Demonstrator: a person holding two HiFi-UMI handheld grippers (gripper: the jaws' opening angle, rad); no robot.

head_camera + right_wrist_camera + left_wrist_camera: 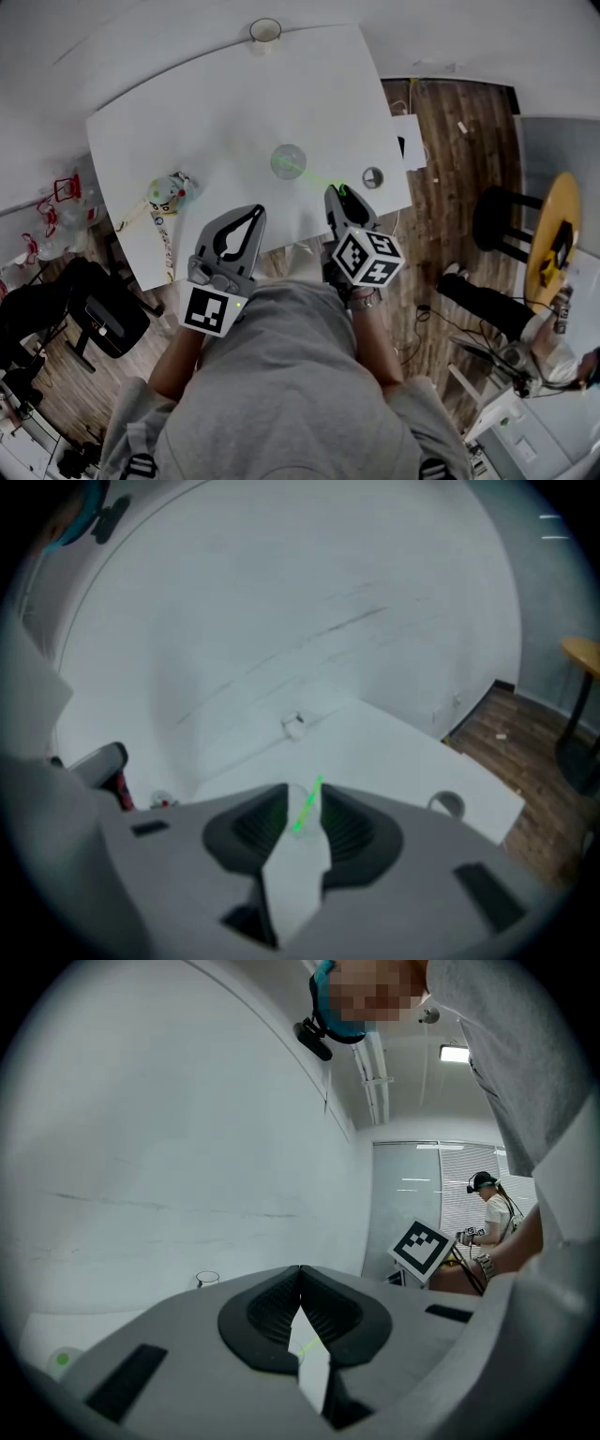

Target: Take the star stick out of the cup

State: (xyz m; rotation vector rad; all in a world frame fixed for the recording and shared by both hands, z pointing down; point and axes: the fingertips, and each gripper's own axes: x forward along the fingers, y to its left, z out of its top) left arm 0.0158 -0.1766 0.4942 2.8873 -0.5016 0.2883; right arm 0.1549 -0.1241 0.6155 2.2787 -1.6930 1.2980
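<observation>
Table (pixel 234 94): white, everything is set on it.

Right gripper (pixel 337 194): held right of the cup (pixel 288 161), on its near side. Jaws are drawn almost together, and the outer end of the stick (pixel 317 178) looks pinched between them.

Left gripper (pixel 257 211): held near-left of the cup. Jaws are closed tip to tip and nothing is held.

Cup: stood upright. The stick is leaned out of it toward the right gripper, lower end inside.

Judged: the stick is best drawn out along its own slant, so the unsteadied cup is not levered over.

Toy (pixel 169 192): laid well left of the cup. Ring (pixel 372 177): right of the cup, near the right gripper, the only thing that might be brushed. Second cup (pixel 265 31): well beyond.
</observation>
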